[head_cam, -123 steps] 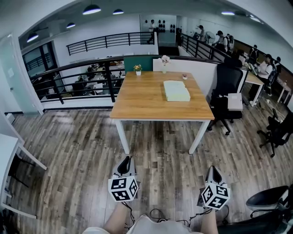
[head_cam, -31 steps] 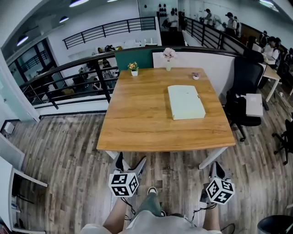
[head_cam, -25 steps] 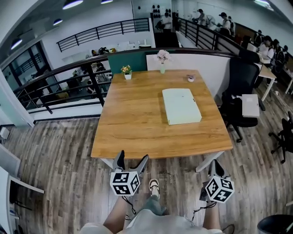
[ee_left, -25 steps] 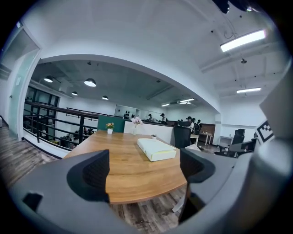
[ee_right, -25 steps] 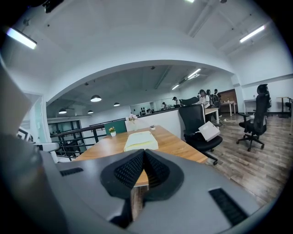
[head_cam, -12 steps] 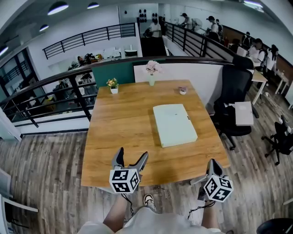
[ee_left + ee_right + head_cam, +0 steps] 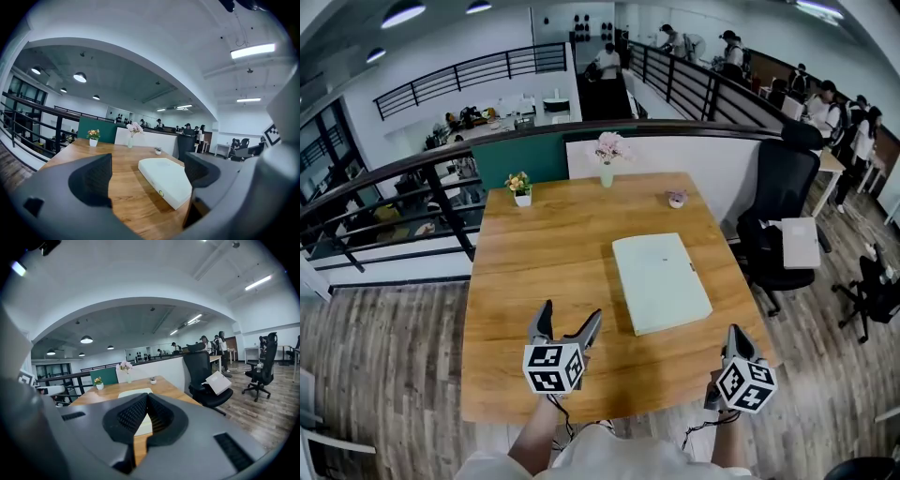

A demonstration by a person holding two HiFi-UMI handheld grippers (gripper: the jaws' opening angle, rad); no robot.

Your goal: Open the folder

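Observation:
A closed pale green folder (image 7: 661,281) lies flat on the right half of the wooden table (image 7: 534,281). My left gripper (image 7: 570,315) hovers over the table's near part, left of the folder, jaws open and empty. In the left gripper view the folder (image 7: 166,180) lies ahead between the spread pads (image 7: 93,178). My right gripper (image 7: 733,336) hangs near the table's front right corner, short of the folder, jaws shut on nothing. In the right gripper view the folder (image 7: 135,393) shows just beyond the closed fingertips (image 7: 146,404).
A vase of pink flowers (image 7: 607,155), a small potted plant (image 7: 519,185) and a tiny pot (image 7: 677,199) stand along the far edge. A black office chair (image 7: 778,216) is right of the table. A dark railing (image 7: 412,178) and several people are behind.
The view has closed in on the table: both grippers, earlier over the wood floor, now reach over its near edge. The left jaws have spread; the folder has not moved.

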